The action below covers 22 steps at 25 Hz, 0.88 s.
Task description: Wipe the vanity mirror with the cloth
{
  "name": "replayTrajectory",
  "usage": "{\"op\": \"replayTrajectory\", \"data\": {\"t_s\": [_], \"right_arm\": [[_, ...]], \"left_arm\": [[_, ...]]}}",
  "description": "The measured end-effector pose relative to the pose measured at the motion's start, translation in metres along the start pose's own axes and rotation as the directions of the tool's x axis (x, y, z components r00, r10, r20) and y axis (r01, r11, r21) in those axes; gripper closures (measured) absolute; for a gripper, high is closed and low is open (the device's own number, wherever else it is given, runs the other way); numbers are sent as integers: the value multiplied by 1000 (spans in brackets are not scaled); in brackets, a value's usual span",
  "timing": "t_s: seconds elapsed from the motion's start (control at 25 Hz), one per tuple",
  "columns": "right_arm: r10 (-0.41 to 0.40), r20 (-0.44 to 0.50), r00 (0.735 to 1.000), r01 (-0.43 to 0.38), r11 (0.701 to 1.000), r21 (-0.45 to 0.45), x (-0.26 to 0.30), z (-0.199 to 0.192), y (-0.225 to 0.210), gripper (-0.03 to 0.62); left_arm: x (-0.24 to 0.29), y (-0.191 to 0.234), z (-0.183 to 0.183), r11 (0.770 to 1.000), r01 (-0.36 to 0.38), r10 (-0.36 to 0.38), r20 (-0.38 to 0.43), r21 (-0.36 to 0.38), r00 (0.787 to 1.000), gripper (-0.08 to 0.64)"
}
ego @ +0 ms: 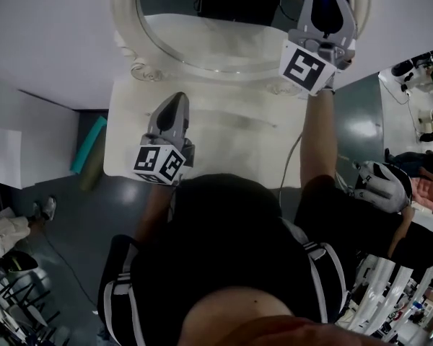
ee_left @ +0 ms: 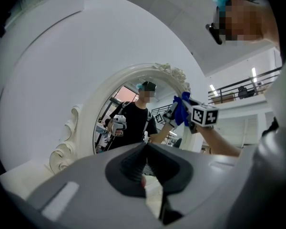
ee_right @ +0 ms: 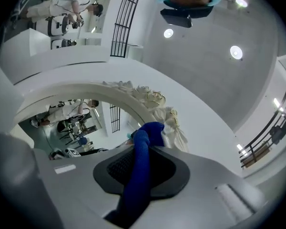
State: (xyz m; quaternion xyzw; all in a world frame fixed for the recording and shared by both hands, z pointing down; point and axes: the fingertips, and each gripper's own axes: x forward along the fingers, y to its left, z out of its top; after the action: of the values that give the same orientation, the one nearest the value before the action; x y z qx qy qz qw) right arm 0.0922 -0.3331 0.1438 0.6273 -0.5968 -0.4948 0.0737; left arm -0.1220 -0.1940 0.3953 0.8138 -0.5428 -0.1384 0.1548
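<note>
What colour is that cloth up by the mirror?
Blue. The cloth shows best in the right gripper view.

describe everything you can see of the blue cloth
The cloth is deep blue, soft and matte, like microfibre. It is bunched into a thick rope-like fold, clamped between the fingers of the right gripper, running along them and bulging past the tips in a rounded wad. That wad sits at the upper part of the vanity mirror, beside the carved crest of its white frame; whether it presses on the glass cannot be told.
</note>
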Motion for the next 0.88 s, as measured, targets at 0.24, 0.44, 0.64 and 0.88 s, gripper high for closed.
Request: {"op": "replayTrajectory", "data": {"t_s": [0.24, 0.44, 0.64, 0.88], "right_arm": [[50, 35, 998, -49, 998, -26, 4, -8, 26, 525], [141, 46, 989, -142, 990, 11, -14, -28, 57, 525], [238, 37, 970, -240, 969, 53, -33, -45, 86, 525], [355, 13, 935, -355, 932, 72, -66, -59, 138, 525]], "left_arm": [[3, 10, -11, 1000, -10, 10, -15, -7, 1000, 548], [7, 14, -21, 1000, -3, 2, -29, -16, 1000, 548], [10, 7, -26, 1000, 15, -16, -60, -13, 998, 548], [10, 0, -26, 999, 24, -27, -83, -37, 996, 548]]}}
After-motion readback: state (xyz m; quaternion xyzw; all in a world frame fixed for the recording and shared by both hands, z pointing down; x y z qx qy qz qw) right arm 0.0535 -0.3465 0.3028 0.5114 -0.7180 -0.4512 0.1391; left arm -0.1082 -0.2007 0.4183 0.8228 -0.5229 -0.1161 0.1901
